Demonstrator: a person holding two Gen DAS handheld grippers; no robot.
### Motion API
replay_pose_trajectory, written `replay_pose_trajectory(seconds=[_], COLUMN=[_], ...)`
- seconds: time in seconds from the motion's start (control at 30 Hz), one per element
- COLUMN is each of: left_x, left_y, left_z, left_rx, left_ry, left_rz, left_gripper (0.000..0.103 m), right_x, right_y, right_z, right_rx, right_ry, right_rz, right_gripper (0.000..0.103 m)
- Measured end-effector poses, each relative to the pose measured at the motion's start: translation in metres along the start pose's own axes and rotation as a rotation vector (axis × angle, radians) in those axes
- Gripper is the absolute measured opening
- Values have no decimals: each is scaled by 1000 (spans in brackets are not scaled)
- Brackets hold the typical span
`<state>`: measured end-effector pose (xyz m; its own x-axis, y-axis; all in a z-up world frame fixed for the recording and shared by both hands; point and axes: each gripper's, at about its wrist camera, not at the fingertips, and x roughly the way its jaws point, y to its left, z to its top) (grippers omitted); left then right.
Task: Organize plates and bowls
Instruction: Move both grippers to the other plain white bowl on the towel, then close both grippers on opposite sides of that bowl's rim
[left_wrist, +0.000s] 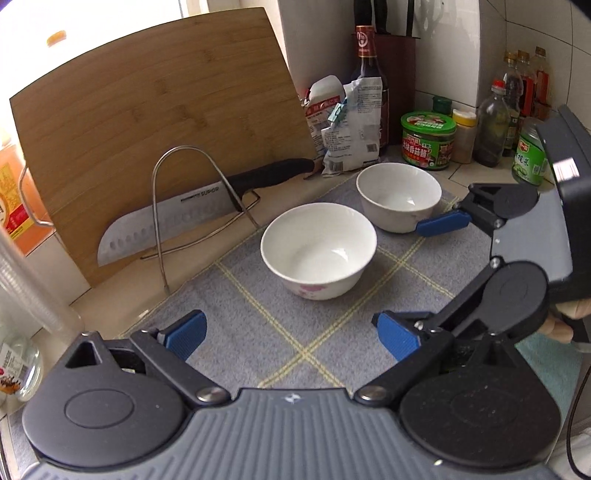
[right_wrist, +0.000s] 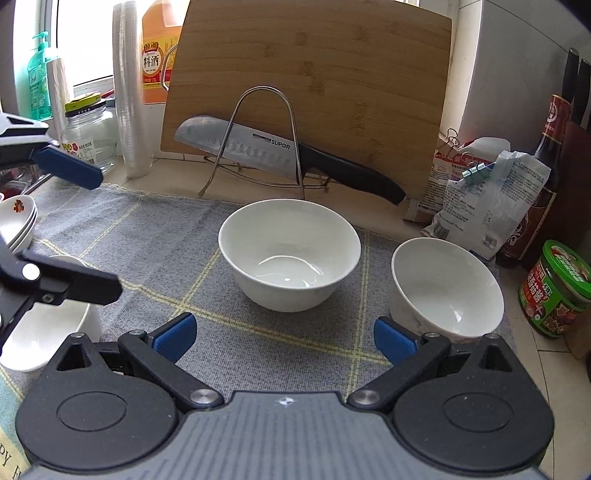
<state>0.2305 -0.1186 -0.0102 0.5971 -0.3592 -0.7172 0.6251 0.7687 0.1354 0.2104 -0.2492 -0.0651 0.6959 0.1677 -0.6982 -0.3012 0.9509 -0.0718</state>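
Note:
Two white bowls stand upright on a grey checked mat (left_wrist: 280, 332). The nearer bowl (left_wrist: 318, 251) has a pink flower print; in the right wrist view it is the middle bowl (right_wrist: 290, 253). The second bowl (left_wrist: 399, 195) stands behind it to the right, and shows at right in the right wrist view (right_wrist: 447, 288). My left gripper (left_wrist: 291, 334) is open and empty, short of the nearer bowl. My right gripper (right_wrist: 284, 338) is open and empty; it shows in the left wrist view (left_wrist: 421, 280) beside the second bowl.
A bamboo cutting board (left_wrist: 162, 122) leans at the back with a knife (left_wrist: 177, 229) in a wire rack (left_wrist: 192, 206). Bottles, jars and bags (left_wrist: 428, 140) crowd the right corner. Small stacked dishes (right_wrist: 18, 221) and another white bowl (right_wrist: 44, 332) sit at left.

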Motion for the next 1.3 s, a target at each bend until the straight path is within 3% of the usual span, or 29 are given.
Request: replay_pose_trajectory(seconds=[0.37,0.47,0.6,0.87,1.0,1.3], left_x=[54,68,84,111,119,125], left_y=[10,11,13,15,16,20], left_z=[42,49,54,60,61,61], left_rx=[-71,-66,-66,-39,-23,-24], left_ry=[4,19,54,109,135,159], left_rz=[-36,-46,-78,-100,-117,-134], left_gripper=[98,93,80,78,70,70], right_x=[25,30,34,41,44,46], right_y=[0,-3,-6,-3,-3,-2], right_z=[6,8,10,11,11,14], right_rx=[-29,-40,-39,-61,-64,-76], right_ry=[-4,-7,-17,-31,-36,-43], right_rz=[5,7,24,32,36,42], right_gripper=[103,103,103,103,103,100])
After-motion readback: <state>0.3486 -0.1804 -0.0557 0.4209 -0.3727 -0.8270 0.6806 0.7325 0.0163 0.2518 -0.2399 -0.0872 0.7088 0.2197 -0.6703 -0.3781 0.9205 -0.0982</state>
